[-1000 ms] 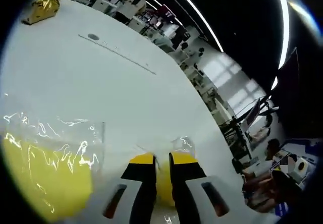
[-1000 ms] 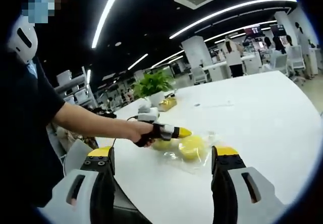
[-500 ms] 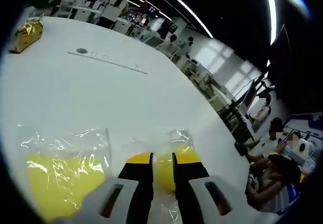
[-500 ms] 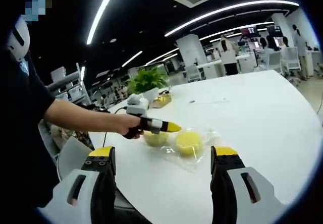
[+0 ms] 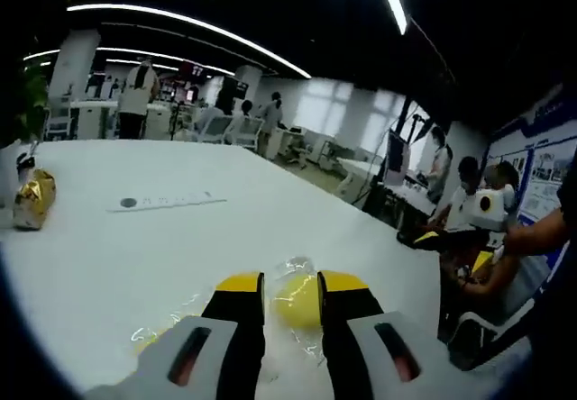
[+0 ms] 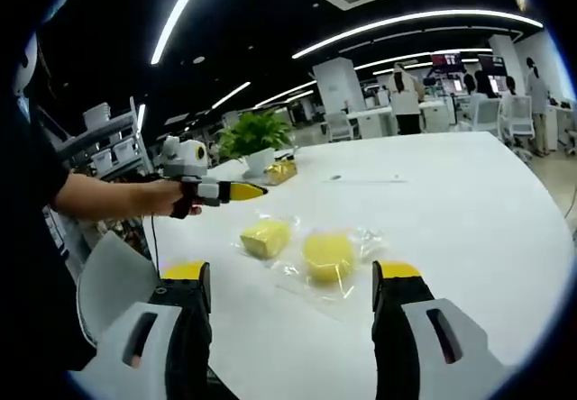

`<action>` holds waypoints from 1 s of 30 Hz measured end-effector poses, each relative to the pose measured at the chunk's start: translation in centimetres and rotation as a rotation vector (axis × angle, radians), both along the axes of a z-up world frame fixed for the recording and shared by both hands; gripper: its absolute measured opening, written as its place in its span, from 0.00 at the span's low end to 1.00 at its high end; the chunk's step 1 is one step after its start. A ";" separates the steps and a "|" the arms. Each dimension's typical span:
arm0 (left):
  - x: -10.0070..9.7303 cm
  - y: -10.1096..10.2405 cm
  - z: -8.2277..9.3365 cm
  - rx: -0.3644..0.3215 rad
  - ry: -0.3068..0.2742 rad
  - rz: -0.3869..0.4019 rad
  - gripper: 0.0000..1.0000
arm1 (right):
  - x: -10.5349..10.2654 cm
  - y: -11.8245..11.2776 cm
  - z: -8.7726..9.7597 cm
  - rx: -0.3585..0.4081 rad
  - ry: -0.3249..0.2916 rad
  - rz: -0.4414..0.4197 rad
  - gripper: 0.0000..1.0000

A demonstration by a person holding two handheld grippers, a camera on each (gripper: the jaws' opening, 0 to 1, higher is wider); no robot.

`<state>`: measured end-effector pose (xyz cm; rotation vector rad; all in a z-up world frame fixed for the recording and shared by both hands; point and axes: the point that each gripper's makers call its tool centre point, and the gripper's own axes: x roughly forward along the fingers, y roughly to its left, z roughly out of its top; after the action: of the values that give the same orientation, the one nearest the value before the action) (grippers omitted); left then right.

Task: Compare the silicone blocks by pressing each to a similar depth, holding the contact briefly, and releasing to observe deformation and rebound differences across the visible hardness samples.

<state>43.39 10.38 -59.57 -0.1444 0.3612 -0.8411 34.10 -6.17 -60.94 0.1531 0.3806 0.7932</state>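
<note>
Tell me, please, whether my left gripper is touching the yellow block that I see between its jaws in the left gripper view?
Observer: No. In the right gripper view the left gripper hangs in the air above the table, apart from both blocks.
Operator: Both? What shapes are they?
Observer: The squarish block lies nearer the left gripper, and the round block lies beside it. Each is in clear plastic.
Operator: And the right gripper?
Observer: The right gripper is open wide and holds nothing.
</note>
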 end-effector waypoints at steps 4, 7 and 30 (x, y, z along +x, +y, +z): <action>-2.2 1.7 1.8 -0.042 -0.029 -0.062 0.28 | 0.2 0.8 0.5 -0.009 -0.032 0.016 0.68; -3.5 4.0 2.2 0.030 -0.087 -0.077 0.32 | 1.3 -0.2 0.2 -0.094 -0.081 -0.028 0.67; -13.2 10.3 0.2 0.178 -0.105 0.033 0.62 | -1.1 -0.3 -0.6 -0.098 -0.109 0.072 0.77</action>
<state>30.17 20.65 -59.34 0.0588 0.3328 -0.7764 32.99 -6.45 -61.53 0.0049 0.3227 0.8486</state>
